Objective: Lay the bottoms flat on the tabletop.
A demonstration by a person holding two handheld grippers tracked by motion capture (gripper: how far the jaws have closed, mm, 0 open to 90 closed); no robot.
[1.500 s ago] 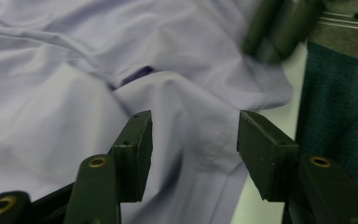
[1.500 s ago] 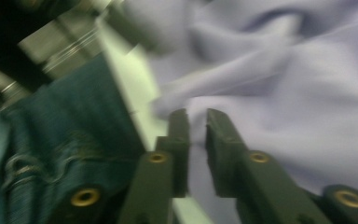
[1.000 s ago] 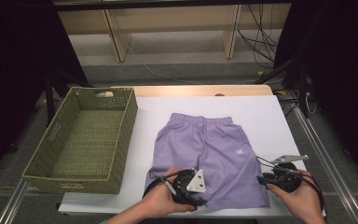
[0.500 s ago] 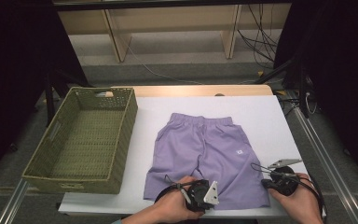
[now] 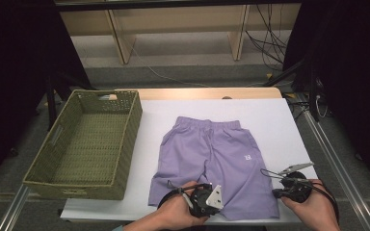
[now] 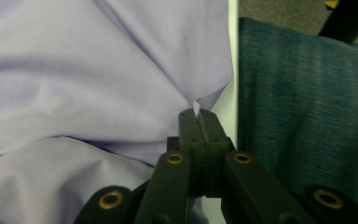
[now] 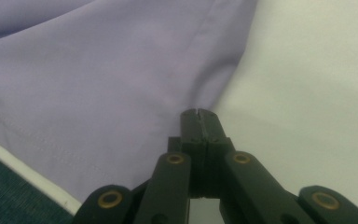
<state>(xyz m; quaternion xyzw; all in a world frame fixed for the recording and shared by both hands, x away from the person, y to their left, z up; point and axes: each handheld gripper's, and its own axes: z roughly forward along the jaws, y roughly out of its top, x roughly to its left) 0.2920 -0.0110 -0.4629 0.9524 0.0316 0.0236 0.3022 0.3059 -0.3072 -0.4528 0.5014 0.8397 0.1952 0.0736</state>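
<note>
reaching in from the near edge of the white table [image 5: 279,120], both forearms are seen low in the high view, each hand wrapped around its tool at the hem end of the purple shorts [image 5: 212,159]. the left hand [image 5: 176,214] is curled over the left gripper [image 5: 203,202], which is set at the hem of the shorts' left leg, its grey three-cornered plate turned up and toward the right. the right hand [image 5: 313,207] is held at the outer corner of the shorts' right leg, with the right gripper [image 5: 282,191] pointed inward at the cloth and a cable looped behind it.

in the left gripper view the black jaws are pressed together, having just been closing, and a small peak of the shorts' hem corner [image 6: 200,103] is pinched between them, the fabric pulled into creases that run to the tips. in the right gripper view the jaws are likewise brought fully together, and the shorts' edge [image 7: 200,100] is drawn into a tuck at their tips, so the cloth is taken to be nipped there.

the shorts are laid flat on the table, waistband on the far side, legs toward the person. a green woven basket [image 5: 43,180] is stood just left of the shorts, apart from them.
</note>
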